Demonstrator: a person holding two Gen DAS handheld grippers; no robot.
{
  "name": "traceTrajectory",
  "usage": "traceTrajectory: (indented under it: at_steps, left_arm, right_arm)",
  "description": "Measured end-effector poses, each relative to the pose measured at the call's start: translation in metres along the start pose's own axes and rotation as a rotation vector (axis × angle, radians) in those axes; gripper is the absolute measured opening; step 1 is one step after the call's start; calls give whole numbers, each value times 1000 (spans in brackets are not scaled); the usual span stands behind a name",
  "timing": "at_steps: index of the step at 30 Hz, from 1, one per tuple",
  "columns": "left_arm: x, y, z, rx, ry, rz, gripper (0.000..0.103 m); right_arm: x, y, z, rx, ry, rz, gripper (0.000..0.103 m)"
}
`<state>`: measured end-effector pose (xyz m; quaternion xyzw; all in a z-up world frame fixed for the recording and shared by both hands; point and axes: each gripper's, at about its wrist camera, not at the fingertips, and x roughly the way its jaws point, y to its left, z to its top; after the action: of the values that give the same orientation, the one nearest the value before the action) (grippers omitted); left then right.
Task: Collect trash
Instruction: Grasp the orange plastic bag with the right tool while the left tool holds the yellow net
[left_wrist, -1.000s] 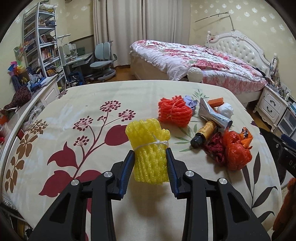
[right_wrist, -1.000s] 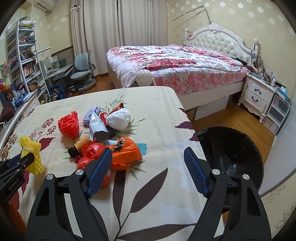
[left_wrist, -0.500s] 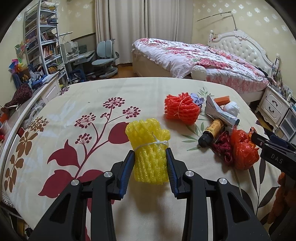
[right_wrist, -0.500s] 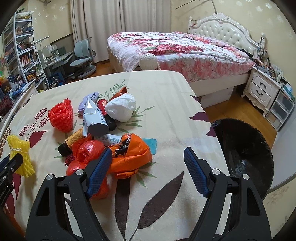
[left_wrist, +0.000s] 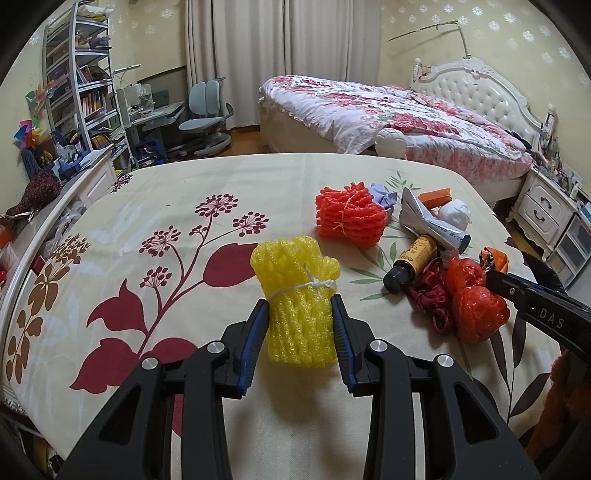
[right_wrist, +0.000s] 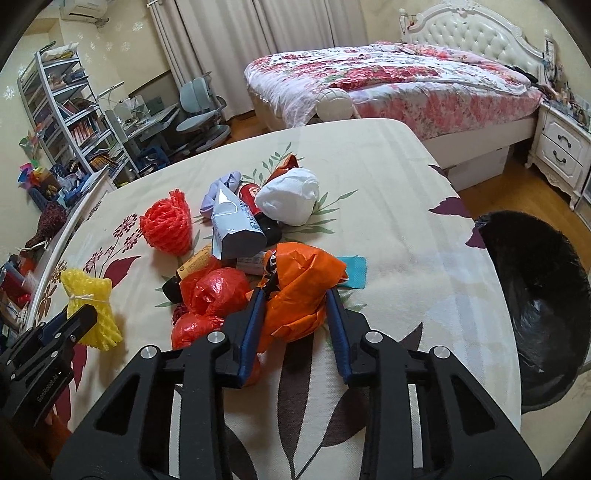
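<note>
My left gripper (left_wrist: 298, 310) is shut on a yellow foam net bundle (left_wrist: 297, 299), held just above the flowered tablecloth; it also shows in the right wrist view (right_wrist: 90, 308). My right gripper (right_wrist: 295, 299) is closed around an orange plastic wrapper (right_wrist: 301, 286) in the trash pile. Around it lie red plastic bags (right_wrist: 210, 295), an orange-red foam net (right_wrist: 168, 225), a silver-white pouch (right_wrist: 236, 225), a brown bottle (left_wrist: 410, 264), a white crumpled wad (right_wrist: 290, 201) and a lilac glove (right_wrist: 221, 188).
A black-lined trash bin (right_wrist: 539, 295) stands off the table's right edge. A teal paper scrap (right_wrist: 354, 271) lies by the wrapper. The table (left_wrist: 147, 206) has a rounded far edge. Behind it are a bed (left_wrist: 388, 107), shelves (left_wrist: 74, 81) and a nightstand (right_wrist: 565, 147).
My right gripper moved forward and down to the pile and its jaws closed around the orange wrapper. My left gripper kept hold of the yellow net, barely shifting.
</note>
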<state>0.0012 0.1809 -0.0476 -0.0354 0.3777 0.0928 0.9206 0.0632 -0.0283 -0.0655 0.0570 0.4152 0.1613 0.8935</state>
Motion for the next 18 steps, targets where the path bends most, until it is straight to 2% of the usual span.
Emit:
traceTrajectory:
  at_steps: [10,18]
  left_arm:
    - [-12,-5,2,-11,-31,-5,36]
    - [-26,-31,1,12,-56,-46,35]
  right_arm:
    - [-28,-7,-4,-16,-68,-61,29]
    - [-61,-39,-13,3,-113,-125,29]
